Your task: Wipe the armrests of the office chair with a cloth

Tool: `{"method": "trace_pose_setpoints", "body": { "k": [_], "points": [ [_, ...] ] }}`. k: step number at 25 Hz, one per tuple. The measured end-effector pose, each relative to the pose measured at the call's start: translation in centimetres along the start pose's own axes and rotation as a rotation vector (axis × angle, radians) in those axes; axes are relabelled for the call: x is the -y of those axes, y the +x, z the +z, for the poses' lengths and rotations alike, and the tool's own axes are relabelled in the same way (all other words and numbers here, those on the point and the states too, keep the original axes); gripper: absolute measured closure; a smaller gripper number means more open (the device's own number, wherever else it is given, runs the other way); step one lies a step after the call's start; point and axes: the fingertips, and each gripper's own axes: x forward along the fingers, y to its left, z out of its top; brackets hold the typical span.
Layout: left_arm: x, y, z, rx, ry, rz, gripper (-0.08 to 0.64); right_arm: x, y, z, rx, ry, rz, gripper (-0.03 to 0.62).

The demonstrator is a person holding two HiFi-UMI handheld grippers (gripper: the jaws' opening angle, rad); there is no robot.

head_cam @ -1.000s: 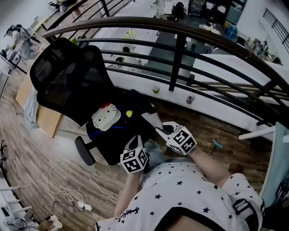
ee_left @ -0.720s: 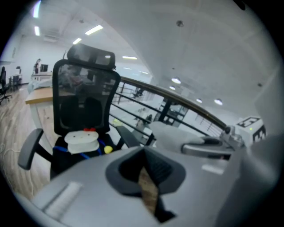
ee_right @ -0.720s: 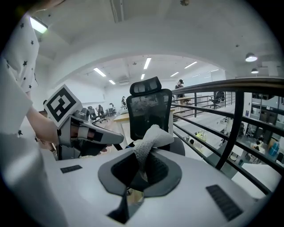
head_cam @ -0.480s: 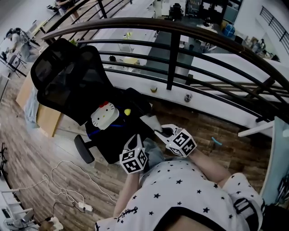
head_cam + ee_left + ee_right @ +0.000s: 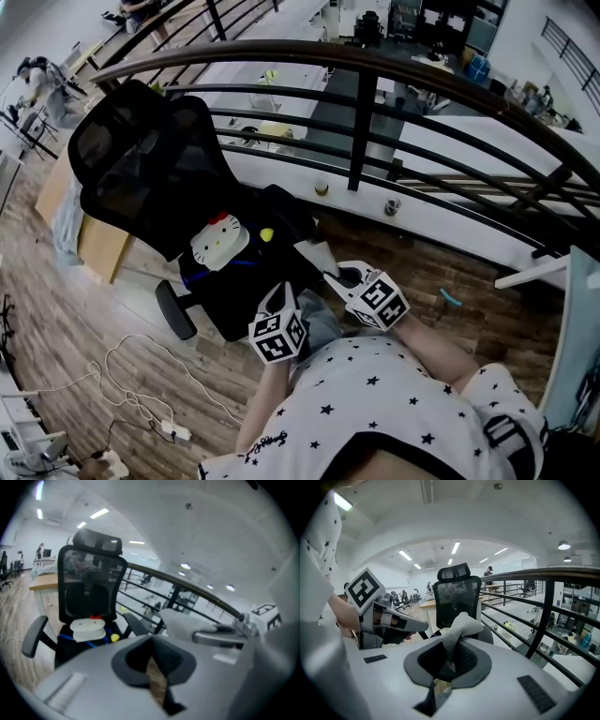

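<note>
Black chair faces the person. Right tongs pinch the cloth near one armrest. Left tongs are pressed together, empty. Wiping seems about to start; next, press the cloth onto the pad.

The office chair hides its own base.

Plush on chair, railing behind
</note>
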Motion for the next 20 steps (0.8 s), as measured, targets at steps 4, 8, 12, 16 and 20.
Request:
{"method": "trace_pose_setpoints", "body": {
  "k": [4, 8, 12, 16, 20],
  "points": [
    [-0.28, 0.12, -0.19, -0.005, -0.005, 0.002, 0.554, 0.3, 0.06, 0.09, 0.017, 0.013, -0.011, 0.565],
    [-0.47, 0.04, -0.24, -0.003, -0.009, 0.012, 0.554, 0.45, 0.07, 0.18, 0.025, 0.014, -0.012, 0.565],
    [-0.43, -0.08, -0.31, -0.003, -0.002, 0.013, 0.554, 0.3, 0.21, 0.16, 0.024, 0.015, -0.008, 0.565],
    [-0.43, 0.1, -0.45, -0.008, -0.005, 0.014, 0.554, 0.3, 0.35, 0.11, 0.022, 0.011, -0.003, 0.565],
    [-0.33, 0.12, -0.32, -0.005, -0.005, 0.013, 0.554, 0.44, 0.26, 0.09, 0.022, 0.01, -0.003, 0.565]
  ]
}}
